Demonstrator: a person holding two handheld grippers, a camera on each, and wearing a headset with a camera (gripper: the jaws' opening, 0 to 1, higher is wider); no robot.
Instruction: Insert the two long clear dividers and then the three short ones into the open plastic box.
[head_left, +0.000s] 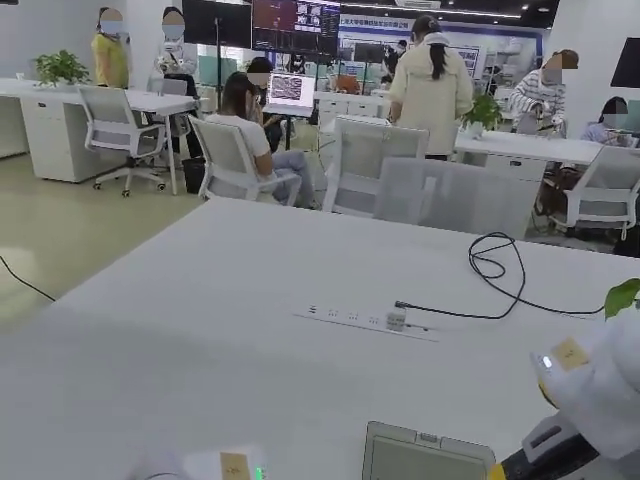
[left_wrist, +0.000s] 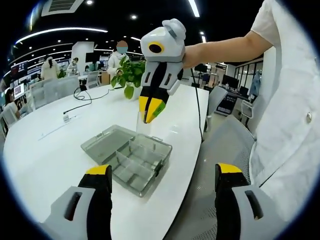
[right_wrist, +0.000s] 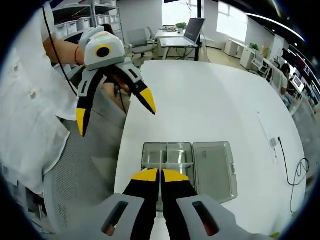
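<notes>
The open clear plastic box (left_wrist: 145, 172) lies near the table edge, its lid (left_wrist: 102, 142) flat beside it. Clear partitions show inside the tray (right_wrist: 172, 155); I cannot tell how many. My right gripper (right_wrist: 160, 175) is shut on a clear divider (left_wrist: 142, 127), which hangs upright just above the tray's far side. That right gripper (left_wrist: 150, 117) points down over the box in the left gripper view. My left gripper (left_wrist: 163, 172) is wide open and holds nothing, back from the box over the table edge. In the right gripper view the left gripper (right_wrist: 115, 119) hovers above the chair.
The white table (head_left: 250, 330) carries a flush power strip (head_left: 365, 320) and a black cable (head_left: 495, 275) farther out. A potted plant (left_wrist: 130, 75) stands at one end. A grey mesh chair (right_wrist: 82, 190) sits below the table edge, with my white sleeve (left_wrist: 287, 115) beside it. People sit at desks beyond.
</notes>
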